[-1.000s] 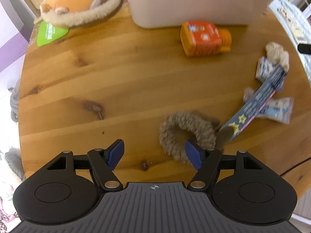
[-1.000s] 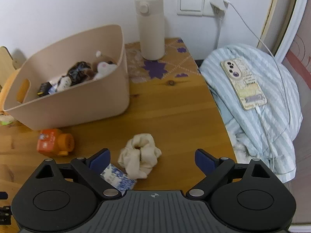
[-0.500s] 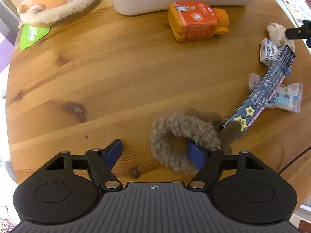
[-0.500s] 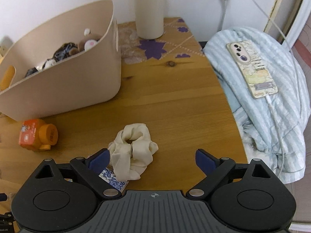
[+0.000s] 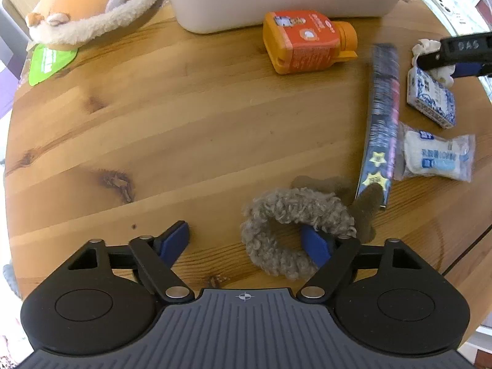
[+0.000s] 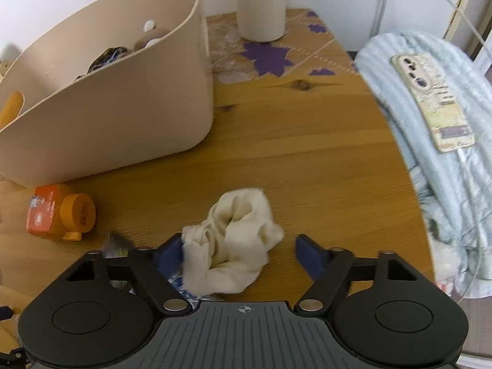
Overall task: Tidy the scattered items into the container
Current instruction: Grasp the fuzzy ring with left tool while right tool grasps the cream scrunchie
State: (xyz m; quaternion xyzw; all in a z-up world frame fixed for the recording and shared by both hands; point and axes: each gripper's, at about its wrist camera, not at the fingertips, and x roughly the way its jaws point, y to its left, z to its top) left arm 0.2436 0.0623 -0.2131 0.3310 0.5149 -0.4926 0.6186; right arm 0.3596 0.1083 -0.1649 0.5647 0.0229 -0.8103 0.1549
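Note:
A brown fuzzy scrunchie (image 5: 295,230) lies on the wooden table. My left gripper (image 5: 244,243) is low over it, jaws closing slightly. Its right pad sits inside the ring and its left pad stands clear on bare wood. A cream scrunchie (image 6: 233,243) lies between the closing jaws of my right gripper (image 6: 238,255). The left pad touches the cloth and the right pad is still apart. The beige container (image 6: 107,117) holds several small items. An orange bottle (image 5: 304,43) lies in front of it.
A long dark box with stars (image 5: 384,117), a blue-white packet (image 5: 430,98) and a clear-wrapped white packet (image 5: 436,156) lie at the right. A plush hamster (image 5: 89,9) lies far left. A flask (image 6: 261,3) stands behind; a phone (image 6: 433,101) rests on striped cloth.
Both grippers sank toward the table. The right jaws narrowed around the cream scrunchie. The left's right pad entered the brown ring. The dark box swung from slanted to nearly upright in the picture.

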